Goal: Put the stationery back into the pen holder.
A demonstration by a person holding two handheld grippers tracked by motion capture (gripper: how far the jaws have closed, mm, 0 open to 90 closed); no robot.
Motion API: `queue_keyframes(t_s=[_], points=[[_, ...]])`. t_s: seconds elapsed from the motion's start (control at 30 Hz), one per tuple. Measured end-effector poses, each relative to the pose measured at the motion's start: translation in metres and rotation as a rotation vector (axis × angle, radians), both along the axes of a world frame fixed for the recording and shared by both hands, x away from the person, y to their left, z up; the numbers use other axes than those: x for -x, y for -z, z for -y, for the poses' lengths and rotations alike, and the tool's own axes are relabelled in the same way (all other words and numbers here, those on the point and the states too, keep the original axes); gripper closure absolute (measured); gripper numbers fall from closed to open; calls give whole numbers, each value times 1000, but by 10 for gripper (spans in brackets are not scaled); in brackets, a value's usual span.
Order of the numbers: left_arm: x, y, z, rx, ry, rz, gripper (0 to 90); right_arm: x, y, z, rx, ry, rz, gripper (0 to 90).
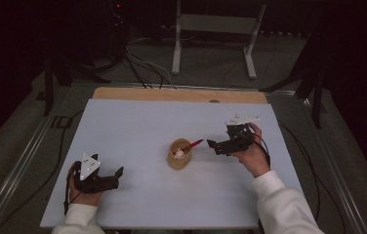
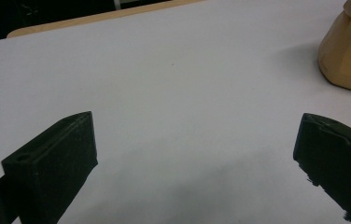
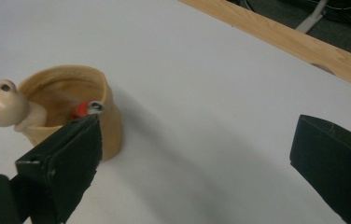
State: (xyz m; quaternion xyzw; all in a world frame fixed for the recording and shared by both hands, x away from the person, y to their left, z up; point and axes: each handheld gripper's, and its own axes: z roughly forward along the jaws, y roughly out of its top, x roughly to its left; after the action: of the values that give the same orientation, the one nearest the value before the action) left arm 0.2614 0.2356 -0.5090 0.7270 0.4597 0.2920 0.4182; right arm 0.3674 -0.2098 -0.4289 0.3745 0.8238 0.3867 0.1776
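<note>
The room behind your table is dark, with a grey floor, loose cables and the white legs of a stand [image 1: 214, 29] at the far side. Your work surface is a pale white sheet [image 1: 137, 131] laid over a wooden table whose bare edge [image 1: 179, 94] shows along the far side.

Your right gripper [image 1: 215, 145] sits at the right of the sheet, its fingers spread wide with nothing between them. In the right gripper view the tan cup [image 3: 78, 100] stands just beyond the tip of the left-hand finger [image 3: 66, 158], outside the gap between the two, and the right-hand finger [image 3: 332, 158] is well apart from it. A small cream bear figure [image 3: 3, 105] perches at the cup's rim, on the side away from your fingers in that view. A red pen [image 1: 193, 144] stands in the cup and leans out over the rim toward your right gripper; its red and silver end [image 3: 87, 107] peeks up just above your left-hand fingertip. From above, the pen's tip is near your right gripper's fingertips but not touching them.

Your left gripper [image 1: 118, 174] rests at the near left of the sheet, its fingers also wide apart and holding nothing. In the left gripper view the base of the cup [image 2: 348, 56] lies ahead of the right-hand finger [image 2: 337, 158], well beyond its tip, and bare sheet fills the space between the two fingers.
</note>
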Motion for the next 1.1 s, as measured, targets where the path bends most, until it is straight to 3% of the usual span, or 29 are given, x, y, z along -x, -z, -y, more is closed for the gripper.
queue_keyframes(t_s=[0.3, 0.83, 1.1], points=[[0, 0, 0, 1, 2, 1, 1, 5, 4, 4, 12, 41, 18, 28], [1, -1, -1, 10, 2, 9, 1, 25, 2, 17, 29, 101, 91, 17], [1, -2, -1, 15, 3, 12, 1, 39, 5, 25, 35, 148, 81, 7]])
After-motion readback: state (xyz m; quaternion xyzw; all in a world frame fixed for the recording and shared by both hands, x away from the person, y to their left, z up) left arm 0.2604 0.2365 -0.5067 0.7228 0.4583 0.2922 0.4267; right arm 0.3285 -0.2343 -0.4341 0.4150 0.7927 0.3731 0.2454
